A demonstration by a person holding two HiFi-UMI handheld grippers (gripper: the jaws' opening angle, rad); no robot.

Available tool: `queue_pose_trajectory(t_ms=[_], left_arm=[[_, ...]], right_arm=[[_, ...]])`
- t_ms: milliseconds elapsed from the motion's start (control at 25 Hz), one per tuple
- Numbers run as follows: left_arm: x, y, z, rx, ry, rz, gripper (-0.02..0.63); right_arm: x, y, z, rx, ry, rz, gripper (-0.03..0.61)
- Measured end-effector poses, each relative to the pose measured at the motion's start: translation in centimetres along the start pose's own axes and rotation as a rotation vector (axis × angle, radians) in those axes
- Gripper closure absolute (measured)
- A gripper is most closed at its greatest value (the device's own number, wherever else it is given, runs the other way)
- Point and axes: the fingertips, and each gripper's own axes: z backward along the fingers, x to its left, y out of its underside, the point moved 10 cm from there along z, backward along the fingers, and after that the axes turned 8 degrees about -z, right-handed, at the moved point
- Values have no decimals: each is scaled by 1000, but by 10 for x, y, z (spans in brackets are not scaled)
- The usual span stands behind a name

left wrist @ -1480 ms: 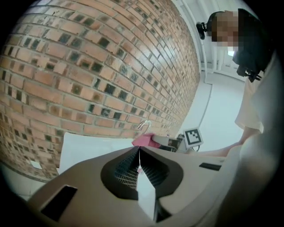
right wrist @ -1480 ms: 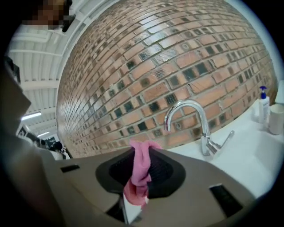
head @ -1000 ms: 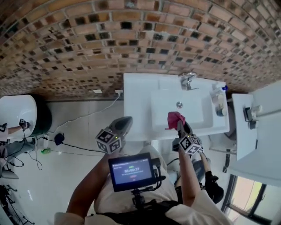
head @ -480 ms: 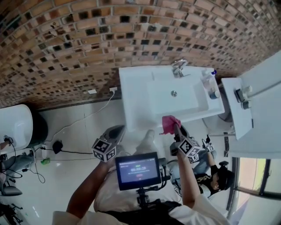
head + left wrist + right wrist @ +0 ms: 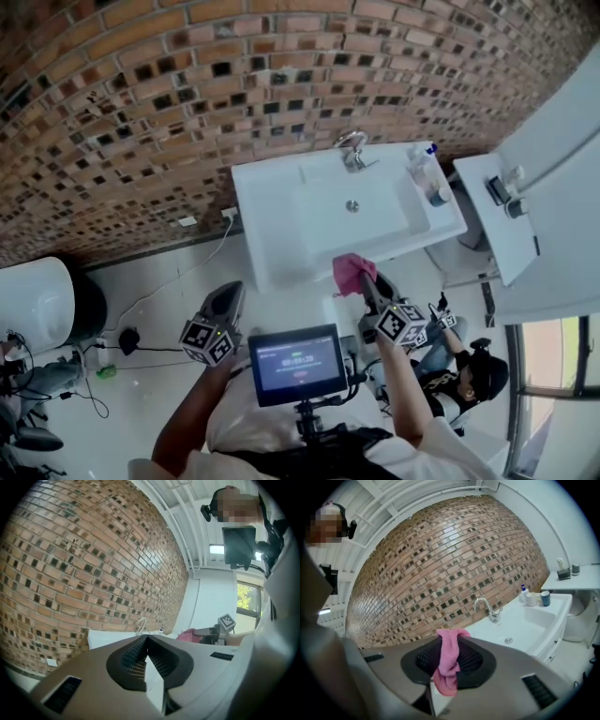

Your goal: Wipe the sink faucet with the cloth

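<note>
Head view shows the left gripper (image 5: 228,292) well short of the sink's (image 5: 261,220) front left corner, its jaws pressed together with nothing between them. The faucet (image 5: 352,152) stands at the middle of the sink's back edge, against the brick wall (image 5: 187,84). Just off the front edge, the right gripper (image 5: 362,278) is clamped on the pink cloth (image 5: 348,270), well apart from the faucet.

The person is wearing a white short-sleeved top (image 5: 230,417) with a black screen (image 5: 298,364) mounted in front; the grey left gripper (image 5: 228,292) and right gripper (image 5: 364,279) are bearing black-and-white marker cubes (image 5: 206,340)
</note>
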Motion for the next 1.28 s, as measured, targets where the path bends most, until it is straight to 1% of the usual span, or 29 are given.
queue_pose_trajectory(t_ms=[80,160,240,320,360,440,520,600,720,840,1040,1080,1160,1240,1280], left_arm=[[-15,-4,-2,-16,-8,31,611],[-32,-4,-9,-7,-10,57,611],[-50,3,-18,31,13,69,611],[-71,14,-27,75,54,78,611],[-81,18,-30,90,74,81,611],[-100,23,-36,109,103,74,611],[-116,28,-39,125,115,54,611],[-133,34,-43,138,123,35,611],[-157,42,-47,144,130,25,611],[-178,50,-48,143,112,25,611],[-196,71,-41,125,55,72,611],[-196,75,-39,120,43,86,611],[-195,78,-35,114,22,111,611],[-197,78,-31,110,9,118,611],[-199,76,-32,105,4,115,611]], right_arm=[[-6,-3,15,-1,-30,6,495],[-8,-9,31,-7,-47,23,495],[-10,-12,45,-19,-50,24,495],[-16,-6,61,-29,-42,22,495],[-17,-2,68,-25,-31,41,495],[-16,7,77,2,-7,116,495],[-15,19,86,37,-5,170,495],[-21,29,97,50,-19,175,494],[-31,33,112,56,-43,148,494],[-42,36,126,72,-72,151,494],[-55,38,147,83,-88,254,497],[-57,38,150,81,-94,249,497],[-59,38,156,68,-106,205,497],[-58,37,163,53,-115,171,497],[-57,36,167,48,-117,172,497]])
